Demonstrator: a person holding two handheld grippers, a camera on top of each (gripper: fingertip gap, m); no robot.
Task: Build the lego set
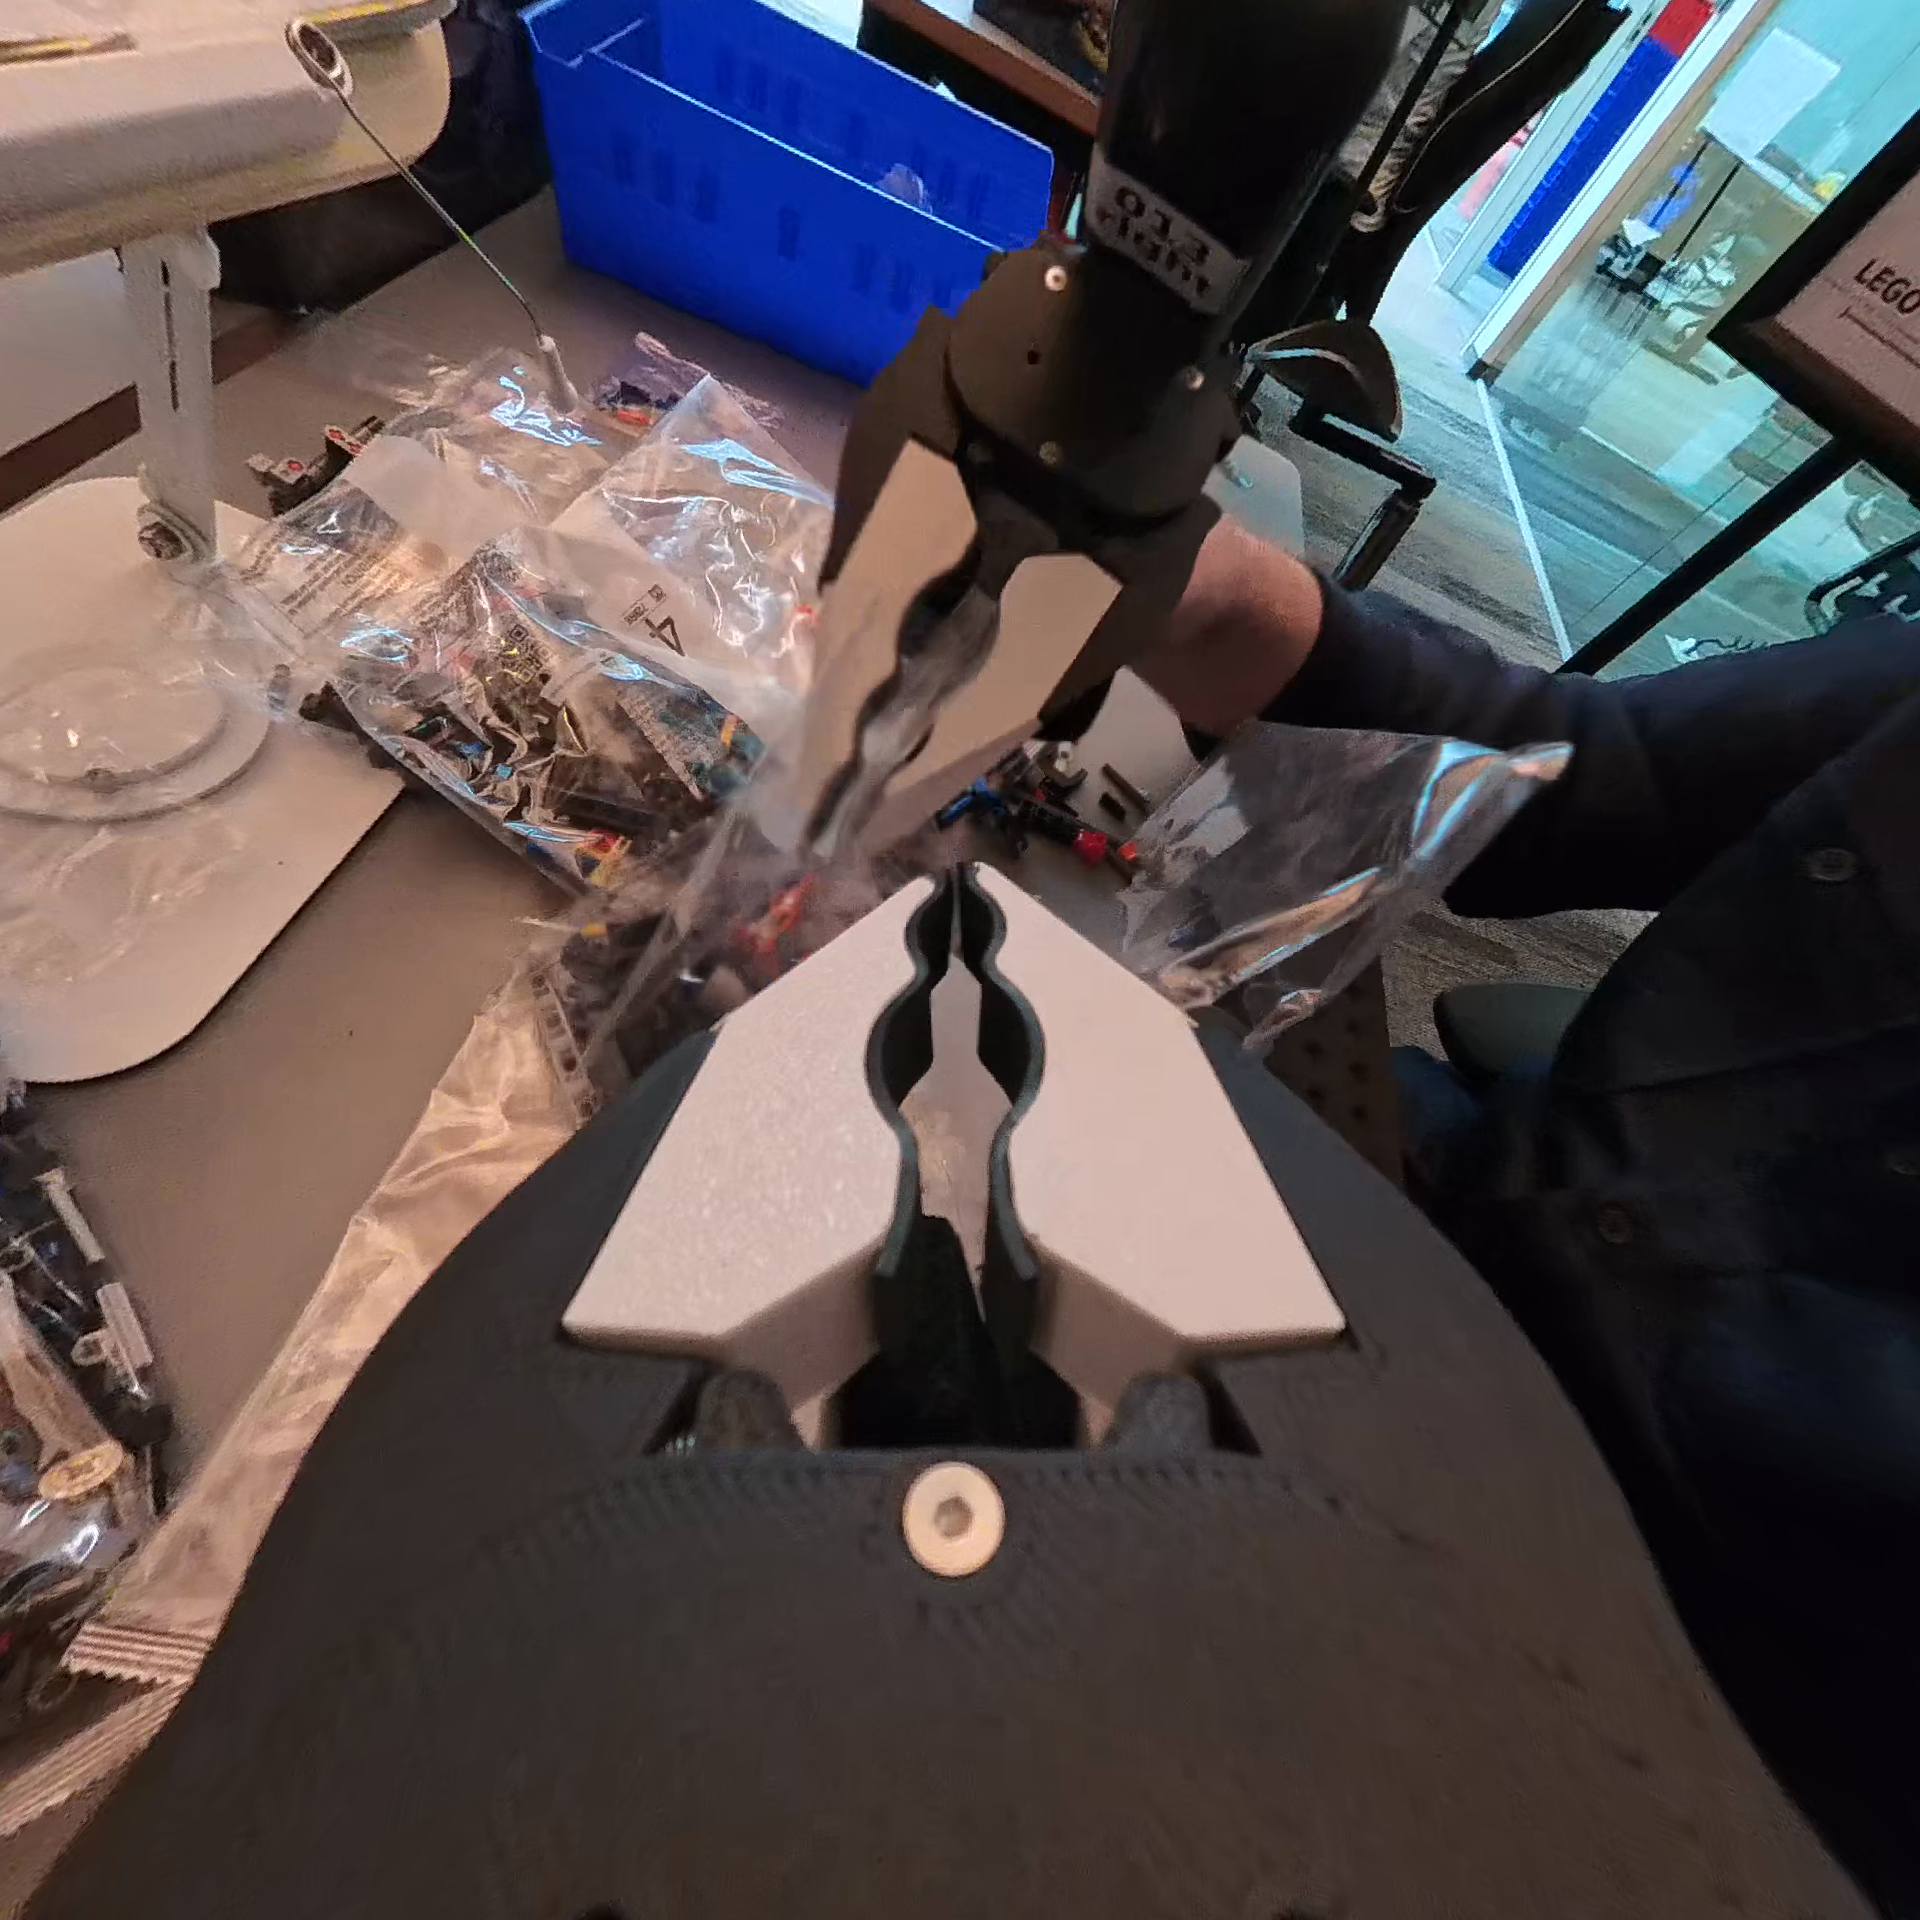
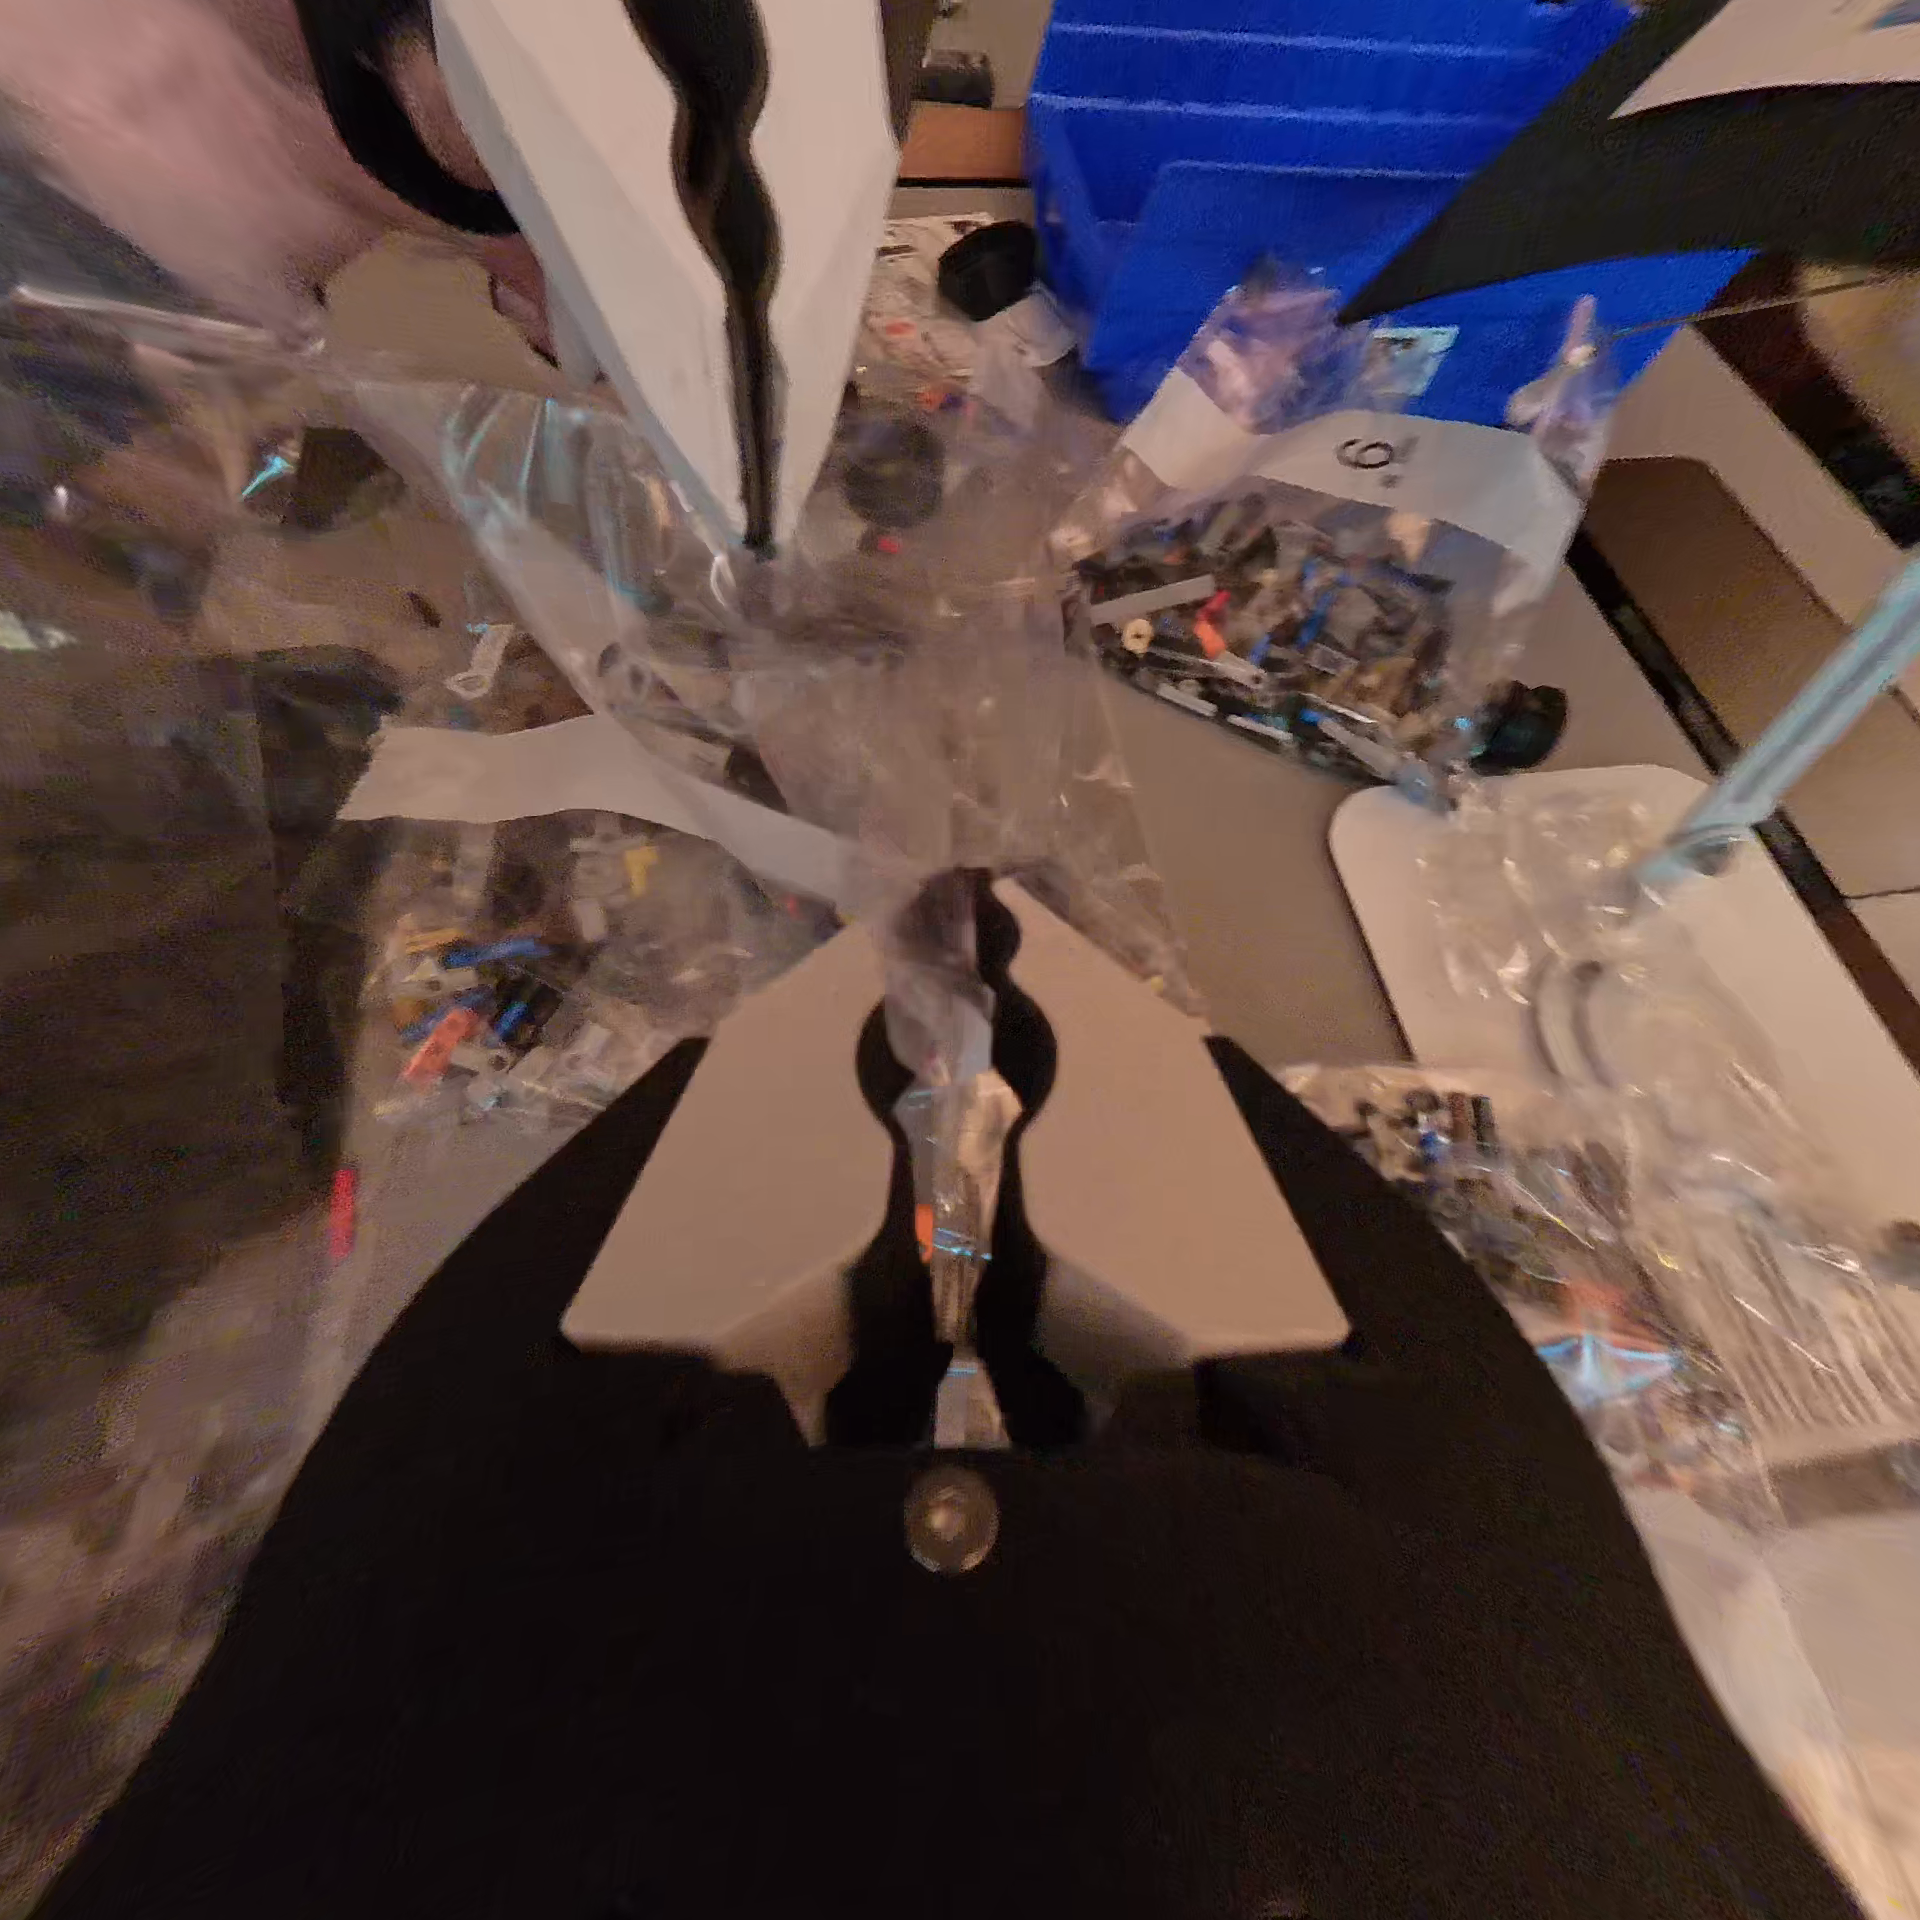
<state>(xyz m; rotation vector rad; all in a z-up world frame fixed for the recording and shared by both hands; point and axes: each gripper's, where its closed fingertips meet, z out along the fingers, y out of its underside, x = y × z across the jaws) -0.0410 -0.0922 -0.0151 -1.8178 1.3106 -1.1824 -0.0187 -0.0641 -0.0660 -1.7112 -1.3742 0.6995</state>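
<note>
Held bag (image 2: pixel 914 707): clear plastic, crumpled, stretched taut above table.
Contents: small dark, blue, orange lego pieces (image 2: pixel 468 1018), blurred.

Wrist views face each other, close above table (image 1: pixel 436 935); both share clear bag (image 2: pixel 914 727).

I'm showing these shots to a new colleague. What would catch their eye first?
Two hand-held grippers meet mid-scene, the left hand-held gripper and the right hand-held gripper, both pinching one clear plastic bag stretched between them above the table. Behind stands a bright blue bin, and more sealed bags of small bricks lie scattered over the grey table.
</note>
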